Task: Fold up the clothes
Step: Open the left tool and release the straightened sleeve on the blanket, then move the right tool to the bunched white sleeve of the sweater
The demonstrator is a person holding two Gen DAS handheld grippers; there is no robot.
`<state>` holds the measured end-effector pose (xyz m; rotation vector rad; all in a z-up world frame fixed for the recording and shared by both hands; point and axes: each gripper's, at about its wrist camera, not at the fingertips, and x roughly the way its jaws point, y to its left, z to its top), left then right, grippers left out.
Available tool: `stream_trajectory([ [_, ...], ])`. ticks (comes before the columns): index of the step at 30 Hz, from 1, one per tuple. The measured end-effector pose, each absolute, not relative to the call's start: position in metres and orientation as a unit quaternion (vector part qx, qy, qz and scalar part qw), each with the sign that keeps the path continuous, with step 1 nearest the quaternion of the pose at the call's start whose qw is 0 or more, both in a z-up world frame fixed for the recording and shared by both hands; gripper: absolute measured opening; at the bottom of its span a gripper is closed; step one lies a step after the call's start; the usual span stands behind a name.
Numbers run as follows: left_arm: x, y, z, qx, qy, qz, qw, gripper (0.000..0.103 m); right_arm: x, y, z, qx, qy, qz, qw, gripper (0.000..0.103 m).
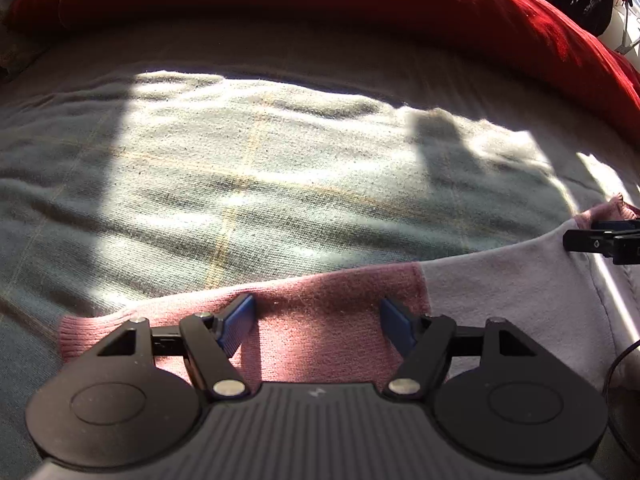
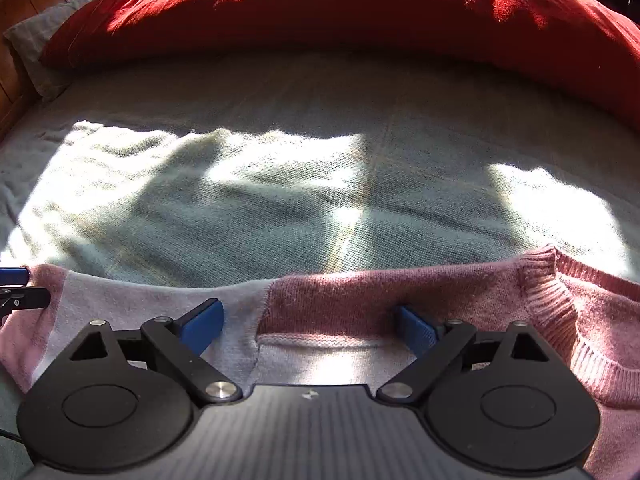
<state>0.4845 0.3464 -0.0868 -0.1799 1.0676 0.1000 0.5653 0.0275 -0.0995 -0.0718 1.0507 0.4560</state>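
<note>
Pink-and-lilac sweater (image 2: 344,296), flat on bed blanket (image 1: 248,168). Left claw (image 1: 316,320) and right claw (image 2: 308,326) spread, pinching nothing. Step: fold laid; next likely regrasp an edge.

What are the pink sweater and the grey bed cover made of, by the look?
Pink sweater: looks like a soft knit, wool or acrylic; ribbed band and visible stitch rows, matte and slightly fuzzy, with paler lilac panels. Grey bed cover: seems a coarser woven or knitted blanket; grainy texture, faint yellow check lines, matte. Exact fibres can't be told.
</note>
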Motion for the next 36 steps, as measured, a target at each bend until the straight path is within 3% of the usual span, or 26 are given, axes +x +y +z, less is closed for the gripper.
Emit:
stream_trajectory([
  [7,0.467,0.355,-0.074,-0.101,0.514,0.057,0.850,0.071,0.547,-0.014,-0.064,-0.008,0.478,0.176,0.860,0.095],
  [14,0.467,0.353,-0.088,-0.082,0.513,0.053,0.853,0.074,0.569,-0.020,-0.104,-0.010,0.492,0.147,0.858,0.095],
  [19,0.479,0.361,-0.089,-0.103,0.511,0.055,0.852,0.075,0.597,-0.024,-0.110,0.046,0.496,0.145,0.855,0.103],
  [29,0.479,0.352,-0.089,-0.088,0.508,0.058,0.855,0.079,0.612,-0.044,-0.107,0.119,0.511,0.167,0.835,0.103],
  [36,0.458,0.344,-0.059,-0.093,0.490,0.062,0.864,0.079,0.587,-0.048,-0.074,0.129,0.496,0.165,0.843,0.103],
])
